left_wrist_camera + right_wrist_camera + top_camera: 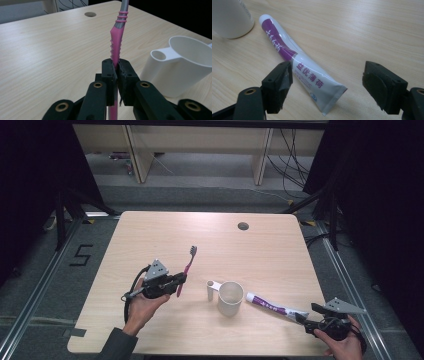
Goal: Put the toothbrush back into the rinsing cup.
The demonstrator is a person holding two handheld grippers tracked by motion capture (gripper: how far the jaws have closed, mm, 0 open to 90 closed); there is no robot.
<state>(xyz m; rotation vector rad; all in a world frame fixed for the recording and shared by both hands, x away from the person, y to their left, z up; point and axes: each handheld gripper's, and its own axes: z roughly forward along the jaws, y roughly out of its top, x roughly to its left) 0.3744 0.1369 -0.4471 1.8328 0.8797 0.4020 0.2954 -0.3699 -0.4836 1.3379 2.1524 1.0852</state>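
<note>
Left gripper (pixel 179 281), left of centre in the high view — jaws clamped tight on the pink toothbrush (pixel 186 268), head pointing up-frame. Right gripper (pixel 301 317), lower right — jaws wide apart, gripping nothing, straddling the crimped end of the toothpaste tube (pixel 274 306), which lies just right of the white cup (pixel 230 298).

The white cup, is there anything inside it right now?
From the high view the white cup looks empty: pale inner wall, nothing sticking out. Its bottom is hidden by the rim. The toothbrush is clamped in the left gripper, outside the cup.

pink toothbrush (pixel 186 269), white cup (pixel 230 298), purple-white tube (pixel 275 307)
</note>
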